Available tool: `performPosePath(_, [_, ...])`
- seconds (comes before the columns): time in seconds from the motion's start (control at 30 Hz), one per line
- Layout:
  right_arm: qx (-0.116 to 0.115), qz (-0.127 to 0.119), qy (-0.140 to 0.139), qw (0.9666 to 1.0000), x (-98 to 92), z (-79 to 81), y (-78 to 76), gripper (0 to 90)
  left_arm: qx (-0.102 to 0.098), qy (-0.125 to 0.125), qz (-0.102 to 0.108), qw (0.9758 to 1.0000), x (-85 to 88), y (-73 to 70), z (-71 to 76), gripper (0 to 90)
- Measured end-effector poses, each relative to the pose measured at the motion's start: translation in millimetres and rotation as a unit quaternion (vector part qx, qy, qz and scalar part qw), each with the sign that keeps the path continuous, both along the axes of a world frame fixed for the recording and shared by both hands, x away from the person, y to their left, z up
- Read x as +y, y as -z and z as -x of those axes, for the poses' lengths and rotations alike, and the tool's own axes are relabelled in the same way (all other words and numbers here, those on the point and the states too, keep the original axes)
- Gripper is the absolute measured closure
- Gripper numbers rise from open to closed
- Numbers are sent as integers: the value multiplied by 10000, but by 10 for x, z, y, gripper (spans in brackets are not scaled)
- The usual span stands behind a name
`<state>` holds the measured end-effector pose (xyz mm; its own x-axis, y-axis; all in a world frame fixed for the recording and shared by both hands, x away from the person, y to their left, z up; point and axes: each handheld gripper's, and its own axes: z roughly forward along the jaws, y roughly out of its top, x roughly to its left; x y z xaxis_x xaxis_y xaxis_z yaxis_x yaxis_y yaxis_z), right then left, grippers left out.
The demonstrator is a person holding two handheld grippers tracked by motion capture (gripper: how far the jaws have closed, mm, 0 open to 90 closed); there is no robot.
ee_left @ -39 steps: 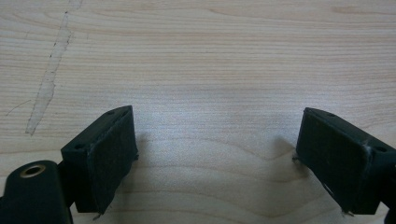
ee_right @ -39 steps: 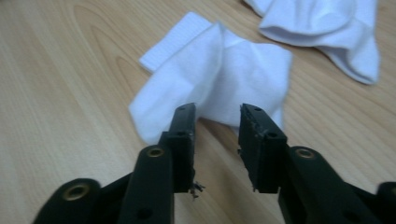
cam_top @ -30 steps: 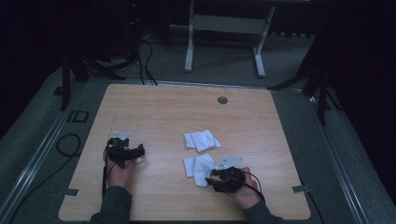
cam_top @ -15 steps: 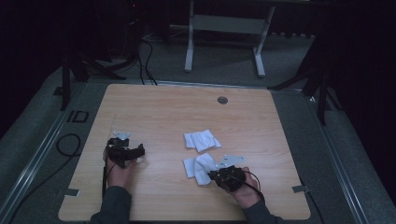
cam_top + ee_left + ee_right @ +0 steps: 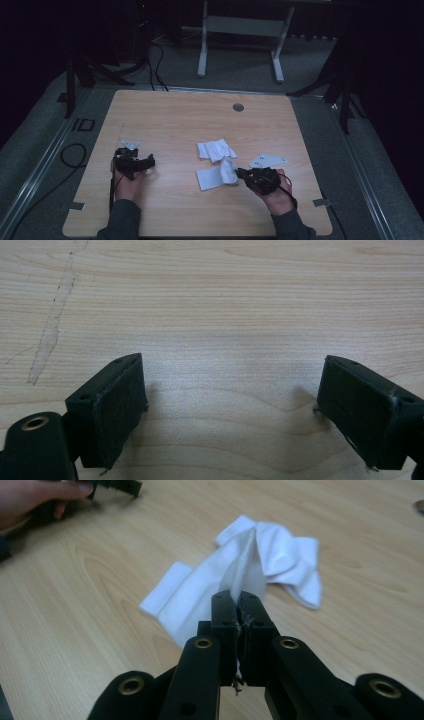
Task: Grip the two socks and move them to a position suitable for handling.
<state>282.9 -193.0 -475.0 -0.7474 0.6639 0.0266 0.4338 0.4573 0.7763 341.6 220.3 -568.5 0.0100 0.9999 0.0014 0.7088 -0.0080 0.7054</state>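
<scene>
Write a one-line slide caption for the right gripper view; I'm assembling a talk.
Right tongs shut on a white sock, lifting its edge off the wooden table.

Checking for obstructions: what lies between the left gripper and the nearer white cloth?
Bare wooden table between left gripper and nearer white cloth, seen in the high view.

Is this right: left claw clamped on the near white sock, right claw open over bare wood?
Sides are swapped. The right claw is clamped on the near white sock, as the right gripper view shows; the left claw is open over bare wood.
</scene>
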Motion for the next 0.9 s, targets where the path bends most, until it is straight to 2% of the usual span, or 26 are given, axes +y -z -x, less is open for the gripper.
performPosePath(0.13, [-73,-13,123,9999,-128,-23,-80,866,0,2,-4,10000,1,0,0,121])
performPosePath(0.33, [-56,-80,410,9991,-321,-77,-101,866,2,3,-5,10000,1,0,0,121])
performPosePath(0.43, [40,-195,409,9990,-383,-57,-111,866,3,1,-3,10000,0,0,0,121])
performPosePath(0.57, [-1,-141,444,9989,-419,-47,-128,865,3,3,-5,10000,1,0,0,121])
performPosePath(0.63, [-28,-15,540,9985,-439,-75,-120,863,2,4,-6,10000,1,0,0,121])
performPosePath(0.7, [-82,256,680,9973,-465,-135,-76,862,2,1,-2,10000,1,0,0,121])
performPosePath(0.9, [173,619,1038,9925,-633,-347,164,859,-1,19,-2,10000,-1,0,1,121])
